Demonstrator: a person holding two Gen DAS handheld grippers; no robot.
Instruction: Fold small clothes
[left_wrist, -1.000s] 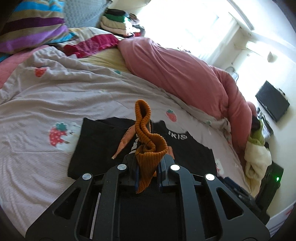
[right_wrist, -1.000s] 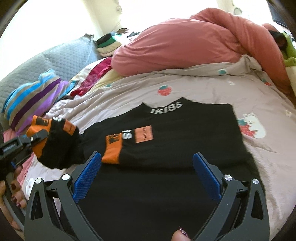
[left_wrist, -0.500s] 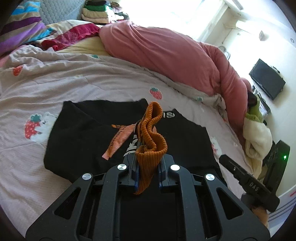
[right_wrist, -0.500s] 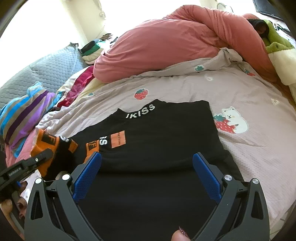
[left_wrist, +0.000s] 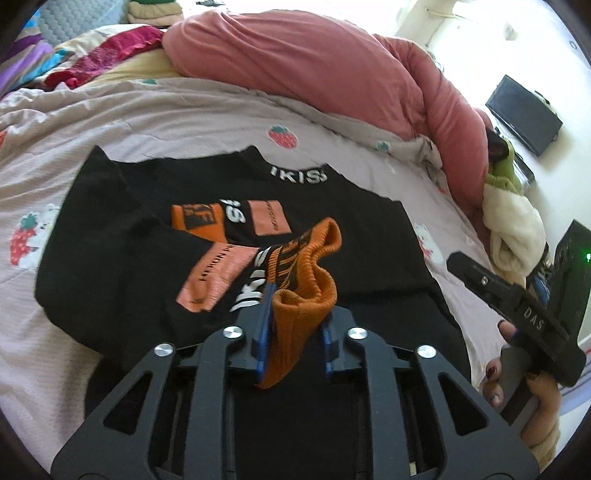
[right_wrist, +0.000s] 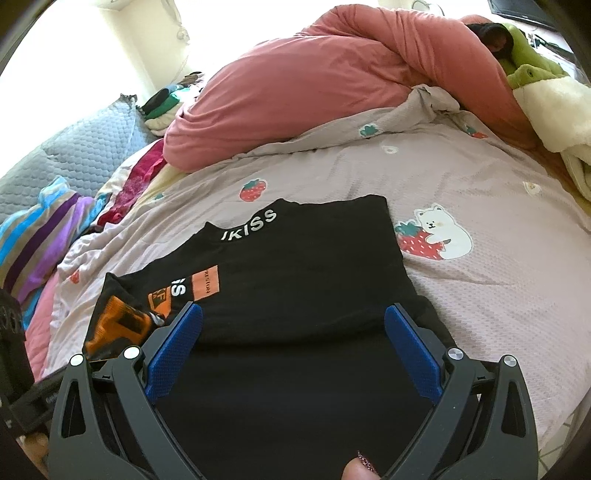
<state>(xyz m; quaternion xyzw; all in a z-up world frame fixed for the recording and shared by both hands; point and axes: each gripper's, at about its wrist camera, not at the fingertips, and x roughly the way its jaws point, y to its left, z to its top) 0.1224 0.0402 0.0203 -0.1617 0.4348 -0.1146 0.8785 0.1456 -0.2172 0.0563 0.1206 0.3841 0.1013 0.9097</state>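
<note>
The black knit top with white collar letters (left_wrist: 325, 221) lies flat on the strawberry-print grey bedspread (left_wrist: 177, 118), only partly folded, I judge: the left gripper (left_wrist: 295, 325) clamps its orange ribbed cuff (left_wrist: 306, 295) above the top's middle, and the right gripper (right_wrist: 295, 354) hovers wide apart over its lower part.

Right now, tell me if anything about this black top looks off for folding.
The black top lies flat on the strawberry-print bedspread, but one sleeve's orange ribbed cuff is bunched in the left tongs, twisted over the chest. The right tongs hang open above the hem, holding nothing.
</note>
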